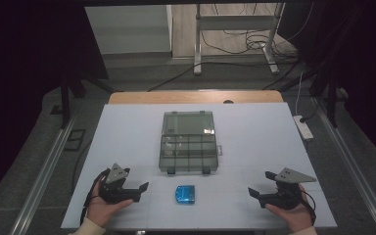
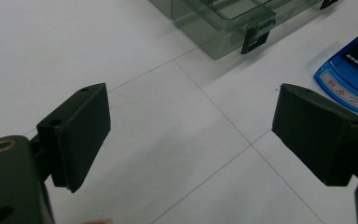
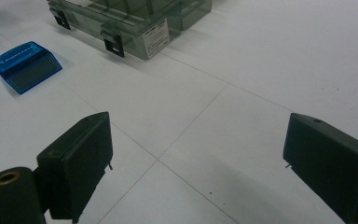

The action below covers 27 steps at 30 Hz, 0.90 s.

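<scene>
While your left gripper (image 1: 144, 186) and right gripper (image 1: 251, 192) rest wide open and empty, the blue case (image 1: 185, 194) lies between them, organizer box (image 1: 189, 142) at twelve o'clock, ready for pickup.

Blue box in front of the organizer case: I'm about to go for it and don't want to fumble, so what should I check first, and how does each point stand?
1. Left gripper open, nothing between its jaws: ok.
2. Right gripper open, nothing between its jaws: ok.
3. Blue box lies free on the table, apart from both grippers: ok.
4. Gap between the blue box and the organizer case: ok, they do not touch.
5. Organizer case lid up, compartments reachable: ok.
6. What the compartments hold: cannot tell, too small to make out.
</scene>
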Motion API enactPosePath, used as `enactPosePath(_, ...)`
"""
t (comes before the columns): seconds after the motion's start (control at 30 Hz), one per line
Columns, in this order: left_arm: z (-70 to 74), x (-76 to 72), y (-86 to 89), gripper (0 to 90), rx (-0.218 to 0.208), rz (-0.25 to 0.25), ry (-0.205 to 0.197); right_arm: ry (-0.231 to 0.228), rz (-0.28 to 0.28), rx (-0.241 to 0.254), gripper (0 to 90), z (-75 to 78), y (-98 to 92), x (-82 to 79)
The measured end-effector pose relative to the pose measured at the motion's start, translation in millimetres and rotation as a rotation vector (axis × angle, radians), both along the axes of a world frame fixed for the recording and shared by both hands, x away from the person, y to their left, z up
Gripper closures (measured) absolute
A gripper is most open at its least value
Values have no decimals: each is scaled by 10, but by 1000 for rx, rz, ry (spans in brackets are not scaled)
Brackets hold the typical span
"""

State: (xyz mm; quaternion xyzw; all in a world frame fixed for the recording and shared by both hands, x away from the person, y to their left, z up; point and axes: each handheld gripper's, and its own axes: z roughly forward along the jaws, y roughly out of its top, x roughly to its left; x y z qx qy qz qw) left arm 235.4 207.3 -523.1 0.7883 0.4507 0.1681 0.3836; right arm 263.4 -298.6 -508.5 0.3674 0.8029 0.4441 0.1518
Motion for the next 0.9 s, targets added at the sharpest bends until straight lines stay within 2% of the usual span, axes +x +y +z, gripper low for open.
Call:
enactPosePath(0.37,7,31,5,127,0,10,3,14,4,6,90,-34,-10,58)
enactPosePath(0.9,35,-23,5,131,5,-1,-16,3,-6,-8,95,-2,-9,18)
